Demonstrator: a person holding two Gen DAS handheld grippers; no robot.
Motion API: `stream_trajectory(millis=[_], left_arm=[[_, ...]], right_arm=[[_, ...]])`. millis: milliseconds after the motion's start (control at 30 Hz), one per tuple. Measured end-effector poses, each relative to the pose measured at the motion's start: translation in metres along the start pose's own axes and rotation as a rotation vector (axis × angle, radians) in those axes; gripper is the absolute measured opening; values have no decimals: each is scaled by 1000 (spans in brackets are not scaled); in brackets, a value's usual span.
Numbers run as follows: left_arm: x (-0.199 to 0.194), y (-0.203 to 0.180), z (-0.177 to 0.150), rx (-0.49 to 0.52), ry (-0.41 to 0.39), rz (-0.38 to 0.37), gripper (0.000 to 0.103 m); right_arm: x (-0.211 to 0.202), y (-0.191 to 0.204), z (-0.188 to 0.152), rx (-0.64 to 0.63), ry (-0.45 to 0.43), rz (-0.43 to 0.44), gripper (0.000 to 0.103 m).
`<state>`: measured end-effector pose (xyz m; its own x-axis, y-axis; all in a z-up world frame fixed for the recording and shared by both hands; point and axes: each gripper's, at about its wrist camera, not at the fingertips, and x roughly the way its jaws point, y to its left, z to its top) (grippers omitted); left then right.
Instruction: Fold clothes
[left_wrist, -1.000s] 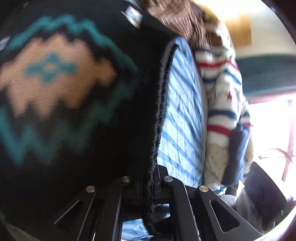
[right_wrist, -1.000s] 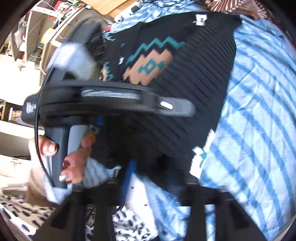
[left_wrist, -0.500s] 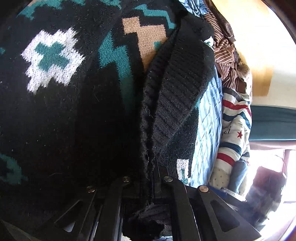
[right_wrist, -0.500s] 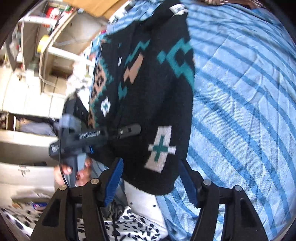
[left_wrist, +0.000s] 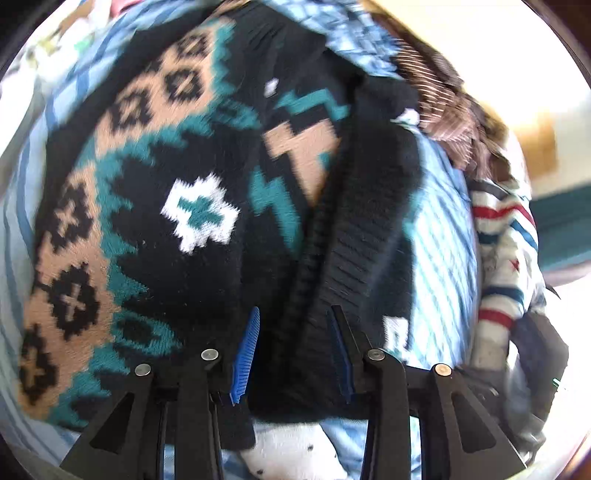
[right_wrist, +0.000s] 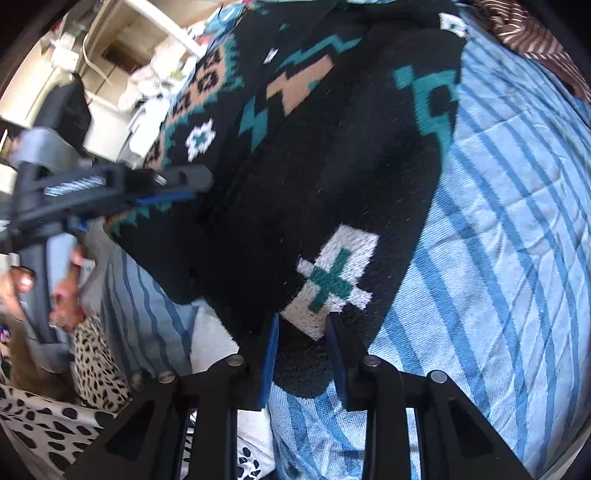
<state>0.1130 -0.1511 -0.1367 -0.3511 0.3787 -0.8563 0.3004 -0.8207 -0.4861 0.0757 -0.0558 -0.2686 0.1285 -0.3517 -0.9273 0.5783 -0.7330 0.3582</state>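
A black knit sweater (left_wrist: 207, 266) with teal, tan and white patterns lies spread on the blue-striped bedsheet (right_wrist: 509, 229). My left gripper (left_wrist: 291, 350) hangs over the sweater's ribbed edge (left_wrist: 354, 236). Its jaws are opening, the edge lies loose between the blue pads (left_wrist: 245, 354), and nothing is pinched. From the right wrist view the left gripper (right_wrist: 199, 184) shows over the sweater's left side, with a hand (right_wrist: 22, 280) on its handle. My right gripper (right_wrist: 303, 350) straddles the sweater's near corner by the white cross (right_wrist: 332, 280). Its jaws are closing around that flat corner.
A brown striped garment (left_wrist: 443, 99) and a white garment with red and blue stripes (left_wrist: 506, 258) lie at the bed's right side. Leopard-print fabric (right_wrist: 92, 365) sits at the near left edge. Shelves with clutter (right_wrist: 122, 74) stand beyond the bed.
The left jaws have let go of the sweater's edge and spread apart. The sweater has settled flat on the sheet. The right gripper has come down over the near corner and narrowed.
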Motion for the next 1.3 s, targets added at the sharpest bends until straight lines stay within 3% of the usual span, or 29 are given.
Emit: stream_trajectory(millis=[167, 333, 500, 600, 633, 767, 867, 967, 1000, 1067, 1200, 1300], left_arm=[[26, -59, -2, 168, 72, -17, 39], [69, -45, -17, 111, 190, 44, 38], [55, -42, -12, 117, 162, 50, 37], [23, -49, 2, 150, 52, 4, 35], [12, -52, 8, 162, 13, -6, 35], [-6, -53, 36, 174, -56, 12, 35], [-6, -49, 50, 147, -54, 62, 35], [-9, -46, 40, 86, -53, 57, 39], [-3, -48, 45, 64, -68, 65, 41], [3, -51, 55, 23, -119, 122, 62], [16, -56, 78, -16, -249, 230, 64], [20, -50, 87, -52, -316, 264, 64]], right_arm=[[20, 3, -2, -23, 82, -32, 31], [23, -17, -10, 35, 129, 1, 29], [9, -28, -6, 83, 82, 36, 29], [-17, -33, 8, 86, -3, 22, 34], [-23, -37, 14, 92, -26, 13, 40], [-37, -58, 40, 142, -91, -45, 40], [-55, -68, 80, 197, -167, -43, 40], [-77, -79, 123, 248, -250, -65, 47], [-82, -80, 140, 268, -275, -86, 55], [-78, -74, 183, 312, -301, -164, 75], [-57, -70, 268, 313, -288, -288, 75], [-26, -67, 311, 344, -250, -311, 72]])
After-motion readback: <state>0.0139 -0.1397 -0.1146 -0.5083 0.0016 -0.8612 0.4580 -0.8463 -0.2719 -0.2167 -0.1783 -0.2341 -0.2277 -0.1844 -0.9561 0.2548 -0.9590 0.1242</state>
